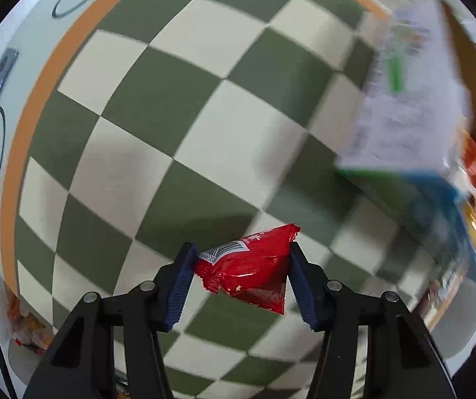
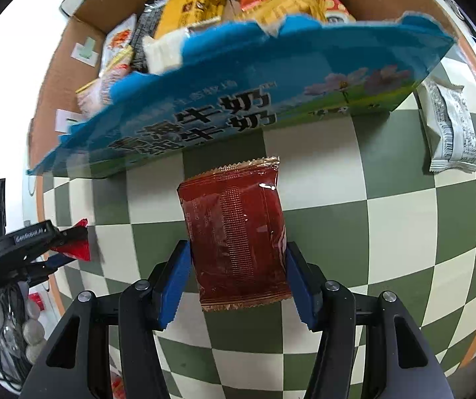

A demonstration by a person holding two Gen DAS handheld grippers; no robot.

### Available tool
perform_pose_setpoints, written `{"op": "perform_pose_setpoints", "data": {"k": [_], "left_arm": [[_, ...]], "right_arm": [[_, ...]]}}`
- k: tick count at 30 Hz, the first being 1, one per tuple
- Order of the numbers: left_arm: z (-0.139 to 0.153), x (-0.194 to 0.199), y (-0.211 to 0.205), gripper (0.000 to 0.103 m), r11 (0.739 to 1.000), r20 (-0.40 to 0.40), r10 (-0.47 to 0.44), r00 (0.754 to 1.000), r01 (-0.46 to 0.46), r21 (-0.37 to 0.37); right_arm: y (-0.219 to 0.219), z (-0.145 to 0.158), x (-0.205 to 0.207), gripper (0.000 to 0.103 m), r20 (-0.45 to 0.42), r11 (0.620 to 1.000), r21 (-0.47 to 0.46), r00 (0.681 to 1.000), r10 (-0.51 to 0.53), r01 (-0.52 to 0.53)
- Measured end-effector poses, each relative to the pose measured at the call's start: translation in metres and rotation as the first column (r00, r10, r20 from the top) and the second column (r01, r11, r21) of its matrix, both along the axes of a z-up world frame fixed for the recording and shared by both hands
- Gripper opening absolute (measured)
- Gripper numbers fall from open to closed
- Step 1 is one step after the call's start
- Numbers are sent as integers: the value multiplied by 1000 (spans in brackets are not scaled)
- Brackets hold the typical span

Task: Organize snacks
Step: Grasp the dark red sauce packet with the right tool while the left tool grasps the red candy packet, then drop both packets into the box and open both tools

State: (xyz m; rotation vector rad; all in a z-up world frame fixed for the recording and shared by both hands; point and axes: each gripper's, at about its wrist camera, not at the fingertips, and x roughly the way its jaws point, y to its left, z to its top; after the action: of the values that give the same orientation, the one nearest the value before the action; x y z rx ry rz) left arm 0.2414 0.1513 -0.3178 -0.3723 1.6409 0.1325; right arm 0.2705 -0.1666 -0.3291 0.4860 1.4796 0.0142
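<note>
Green-and-cream checks are spreading across the counter (image 2: pixel 400 232), an orange band is edging it, and both tools are working over it.

Starting at the left: the left tool (image 1: pixel 241 266) is pointing straight down and pinching a small red packet (image 1: pixel 247 266) between its blue pads (image 1: pixel 181 286), clear of the cloth below. That packet is puffy and glossy, with a white printed patch and crimped ends, and only its two sides are being squeezed. It is looking like a slippery hold, so a quick swing toward the box could be letting it squirt free.

Moving to the middle: the right tool (image 2: pixel 238 266) is angling steeply down and holding a dark red sachet (image 2: pixel 238 232) by its lower half. This one is flat, translucent brown-red, with fine print and serrated seals; its top edge is reaching up toward the box.

Now the right and rear: the cardboard box (image 2: pixel 71 66) is already sitting crowded with yellow, orange and white snack packs, and its torn blue flap (image 2: pixel 238 76) is jutting out over the counter. That flap is the hazard, since a packet carried in low could be catching on it or sliding back off. A white wrapped snack (image 2: pixel 450 126) is waiting at the far right, just beside the flap's corner.
</note>
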Motion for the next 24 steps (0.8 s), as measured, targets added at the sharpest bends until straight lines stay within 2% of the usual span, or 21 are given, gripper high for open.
{"op": "perform_pose_setpoints", "data": {"k": [3,8,14,19,24], "left_arm": [[38,-3,-33,53,998,57,-58,997,59,-17],[95,21,-65,53,984,153,-161,975,170,-51],[135,82,-113,53,959,233,-232,944,263,-108],[135,139,-147,53,940,211,-278,937,310,-141],[114,200,-173,53,924,149,-314,938,338,-180]], "right_arm": [[-3,17,-3,59,28,1000,21,1000,14,-14],[-13,61,-6,59,94,997,67,995,21,-28],[-36,115,13,59,177,993,113,984,-1,-20],[-61,138,59,59,227,995,100,973,-30,7],[-73,123,118,59,225,997,70,974,-34,19]]}}
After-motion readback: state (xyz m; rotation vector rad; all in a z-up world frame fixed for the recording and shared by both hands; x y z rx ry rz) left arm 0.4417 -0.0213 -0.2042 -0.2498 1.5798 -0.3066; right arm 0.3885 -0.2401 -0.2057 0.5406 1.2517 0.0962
